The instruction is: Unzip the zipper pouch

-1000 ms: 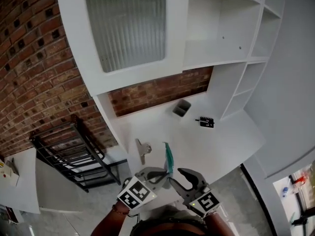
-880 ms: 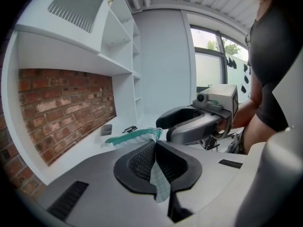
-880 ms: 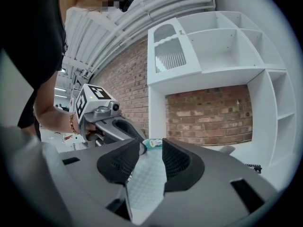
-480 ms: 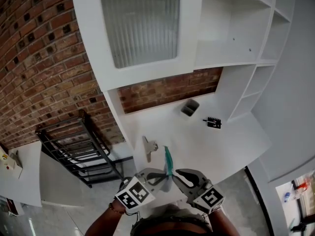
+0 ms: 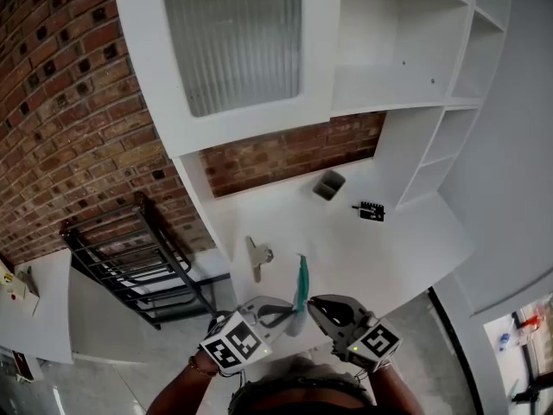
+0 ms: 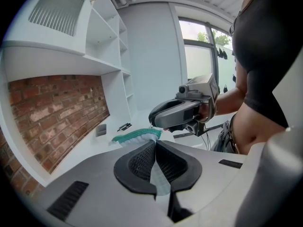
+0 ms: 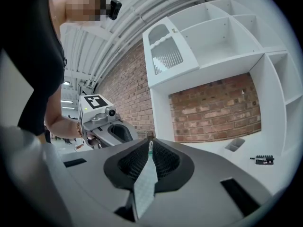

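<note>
A teal and white zipper pouch (image 5: 301, 282) hangs over the near edge of the white counter (image 5: 397, 245), lifted between both grippers. My left gripper (image 5: 288, 312) is shut on the pouch's near end; in the left gripper view the fabric (image 6: 135, 136) sticks out past its tips (image 6: 155, 143). My right gripper (image 5: 313, 306) comes in from the right and meets the same end. Its jaws have just been closing. In the right gripper view they (image 7: 150, 146) pinch a small pale tab, the zipper pull (image 7: 150, 144). The left gripper (image 7: 118, 131) shows close behind it.
On the counter stand a grey cup (image 5: 328, 184), a small black part (image 5: 369, 211) and a metal clip (image 5: 256, 256). White shelves (image 5: 415, 76) rise behind, beside a brick wall. A black metal rack (image 5: 130, 266) stands to the left, below counter level.
The right gripper's jaws, wide apart a second ago, have come together at the pouch's near end. The left gripper keeps its hold, and the pouch has barely shifted.
</note>
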`<action>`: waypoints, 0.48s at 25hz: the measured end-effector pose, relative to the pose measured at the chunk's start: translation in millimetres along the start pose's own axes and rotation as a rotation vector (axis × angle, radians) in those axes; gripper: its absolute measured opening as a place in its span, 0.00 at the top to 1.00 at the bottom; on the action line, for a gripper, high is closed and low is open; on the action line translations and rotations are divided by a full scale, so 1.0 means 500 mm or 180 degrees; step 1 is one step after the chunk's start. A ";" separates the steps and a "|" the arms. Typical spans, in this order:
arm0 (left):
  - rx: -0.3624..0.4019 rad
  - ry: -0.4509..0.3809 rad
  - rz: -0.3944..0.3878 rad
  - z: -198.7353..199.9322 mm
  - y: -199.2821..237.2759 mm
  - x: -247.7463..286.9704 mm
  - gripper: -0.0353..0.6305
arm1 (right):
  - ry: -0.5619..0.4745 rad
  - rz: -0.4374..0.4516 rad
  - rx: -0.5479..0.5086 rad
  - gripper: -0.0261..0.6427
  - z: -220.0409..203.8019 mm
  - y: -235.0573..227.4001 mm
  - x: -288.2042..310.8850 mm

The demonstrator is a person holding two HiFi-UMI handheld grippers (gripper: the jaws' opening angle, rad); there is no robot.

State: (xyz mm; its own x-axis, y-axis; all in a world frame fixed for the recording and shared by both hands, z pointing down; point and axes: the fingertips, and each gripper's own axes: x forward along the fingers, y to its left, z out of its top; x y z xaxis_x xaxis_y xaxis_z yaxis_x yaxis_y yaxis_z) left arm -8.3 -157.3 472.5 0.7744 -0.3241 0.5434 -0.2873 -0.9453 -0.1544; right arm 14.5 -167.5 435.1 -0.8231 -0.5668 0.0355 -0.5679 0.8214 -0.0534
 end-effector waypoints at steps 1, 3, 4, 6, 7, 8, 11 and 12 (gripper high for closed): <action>-0.0001 -0.0024 -0.0028 0.003 -0.002 0.002 0.94 | -0.0015 0.0038 0.0046 0.93 0.001 0.002 -0.002; 0.0048 -0.0040 -0.0075 0.008 -0.008 0.005 0.94 | -0.0034 0.0130 0.0138 0.95 0.002 0.005 -0.006; 0.0089 -0.0024 -0.0092 0.008 -0.010 0.005 0.94 | -0.0030 0.0166 0.0191 0.95 0.002 0.004 -0.007; 0.0174 0.0033 -0.0108 0.007 -0.013 0.006 0.94 | -0.0012 0.0215 0.0284 0.95 0.000 -0.002 -0.009; 0.0223 0.0055 -0.0122 0.007 -0.014 0.009 0.94 | -0.0004 0.0223 0.0305 0.95 -0.001 -0.005 -0.010; 0.0281 0.0077 -0.0138 0.008 -0.015 0.013 0.94 | 0.0007 0.0208 0.0324 0.95 -0.003 -0.010 -0.010; 0.0489 0.0147 -0.0227 0.015 -0.023 0.025 0.94 | 0.0066 0.0044 0.0394 0.95 -0.015 -0.030 -0.009; 0.0546 0.0148 -0.0278 0.018 -0.029 0.028 0.94 | 0.0078 -0.0011 0.0376 0.95 -0.015 -0.037 -0.008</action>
State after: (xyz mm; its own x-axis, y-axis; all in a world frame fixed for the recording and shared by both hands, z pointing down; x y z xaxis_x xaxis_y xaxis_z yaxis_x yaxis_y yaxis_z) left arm 12.0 -148.5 474.8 0.7642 -0.2422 0.5978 -0.1167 -0.9634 -0.2412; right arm 28.2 -180.0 443.4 -0.8216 -0.5668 0.0602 -0.5680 0.8052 -0.1704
